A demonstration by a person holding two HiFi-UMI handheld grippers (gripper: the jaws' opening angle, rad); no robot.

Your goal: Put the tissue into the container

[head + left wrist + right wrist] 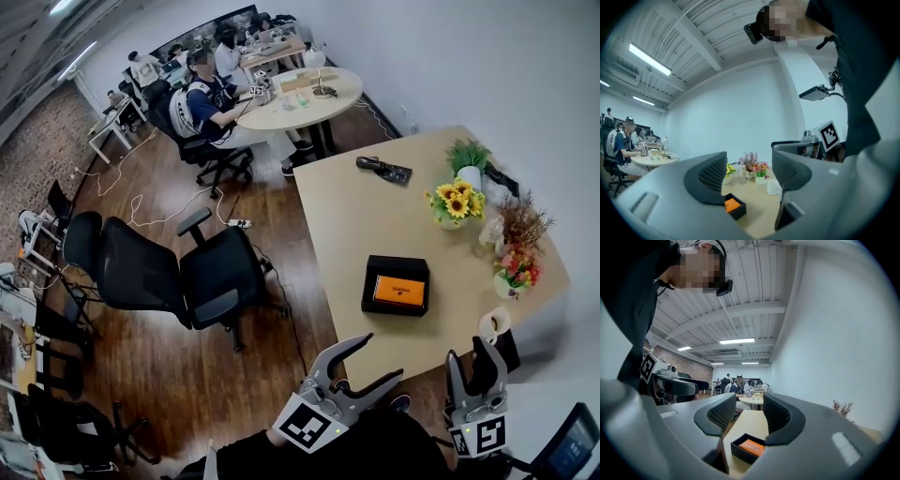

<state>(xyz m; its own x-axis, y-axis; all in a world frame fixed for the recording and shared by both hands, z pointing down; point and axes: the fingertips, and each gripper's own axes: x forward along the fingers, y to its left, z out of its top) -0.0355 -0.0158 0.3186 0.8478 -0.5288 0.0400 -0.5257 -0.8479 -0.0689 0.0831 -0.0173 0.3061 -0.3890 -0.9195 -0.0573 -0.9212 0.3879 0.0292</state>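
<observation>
Here, 2 grippers hang by the worktop's [375,216] 6 o'clock edge, both empty. The left gripper [382,356] gapes moderately, and the right gripper [469,352] is only narrowly apart. 1 black container [375,267] sits at their 12 o'clock with 1 orange tissue pack [397,289] inside. 1 white mug [494,324] stands at its 4 o'clock.

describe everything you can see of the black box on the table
The black box is a shallow, open, roughly square tray with matte dark walls, lying flat on the pale wooden table. A flat orange packet lies inside it. Only the table touches it from outside; the white mug and flower pots stand apart.
</observation>
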